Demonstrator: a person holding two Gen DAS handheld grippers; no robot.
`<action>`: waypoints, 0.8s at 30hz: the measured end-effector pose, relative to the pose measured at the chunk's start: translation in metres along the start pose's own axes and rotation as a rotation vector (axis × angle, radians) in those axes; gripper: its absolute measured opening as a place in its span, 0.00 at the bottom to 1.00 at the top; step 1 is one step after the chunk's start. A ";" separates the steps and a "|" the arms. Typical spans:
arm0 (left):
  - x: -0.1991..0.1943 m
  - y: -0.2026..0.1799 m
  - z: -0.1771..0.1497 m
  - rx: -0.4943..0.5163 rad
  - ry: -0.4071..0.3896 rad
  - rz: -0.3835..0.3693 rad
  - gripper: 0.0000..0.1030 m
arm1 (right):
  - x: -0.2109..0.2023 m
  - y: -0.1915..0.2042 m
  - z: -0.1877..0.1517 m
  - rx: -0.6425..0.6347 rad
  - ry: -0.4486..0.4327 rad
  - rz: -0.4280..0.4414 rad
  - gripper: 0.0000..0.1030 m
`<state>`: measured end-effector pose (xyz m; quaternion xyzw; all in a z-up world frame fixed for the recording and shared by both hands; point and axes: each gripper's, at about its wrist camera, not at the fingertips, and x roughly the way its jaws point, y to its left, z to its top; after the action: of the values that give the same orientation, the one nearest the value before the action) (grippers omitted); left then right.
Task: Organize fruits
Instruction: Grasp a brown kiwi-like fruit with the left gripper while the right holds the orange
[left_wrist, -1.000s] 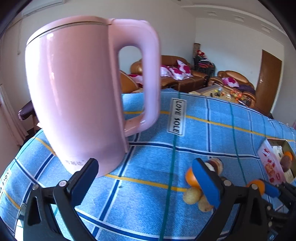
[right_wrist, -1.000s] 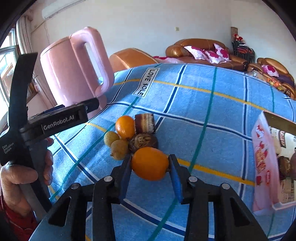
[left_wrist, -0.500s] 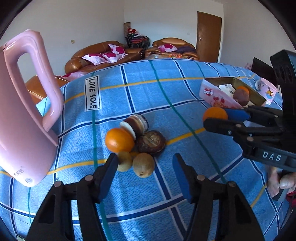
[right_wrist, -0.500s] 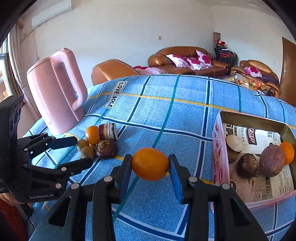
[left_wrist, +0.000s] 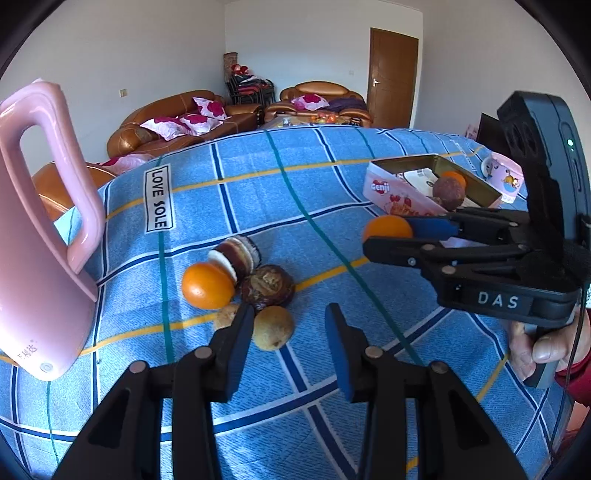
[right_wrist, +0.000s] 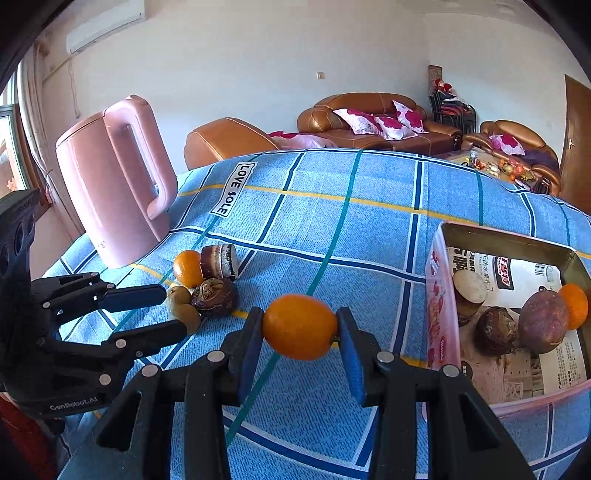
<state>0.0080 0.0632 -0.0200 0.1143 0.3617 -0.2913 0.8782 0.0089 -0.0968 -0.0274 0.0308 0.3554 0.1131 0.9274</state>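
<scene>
My right gripper is shut on an orange and holds it above the blue cloth, left of the pink tin box; it also shows in the left wrist view. The box holds several fruits, among them a purple one and an orange. My left gripper is open, low over the cloth, with a small yellow-brown fruit near its left finger. A pile lies there: an orange, a dark wrinkled fruit and a dark cut piece.
A tall pink kettle stands on the cloth at the left, close to the pile. A small patterned cup stands beyond the box. Sofas and a door lie behind the table.
My right gripper carried the orange right and up, away from the pile toward the box. My left gripper swung from the kettle to the pile and moved in on the small fruit.
</scene>
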 end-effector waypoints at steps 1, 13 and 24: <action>-0.001 0.000 0.000 0.001 -0.004 -0.007 0.40 | 0.000 0.000 0.000 0.002 0.000 0.001 0.41; 0.027 0.000 -0.004 -0.041 0.101 0.000 0.44 | -0.001 0.001 0.000 0.002 -0.006 0.002 0.41; 0.027 0.009 -0.002 -0.124 0.101 -0.006 0.44 | 0.001 0.001 0.000 0.003 -0.001 -0.003 0.41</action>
<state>0.0283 0.0597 -0.0407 0.0733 0.4230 -0.2647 0.8635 0.0095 -0.0954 -0.0285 0.0317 0.3551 0.1114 0.9276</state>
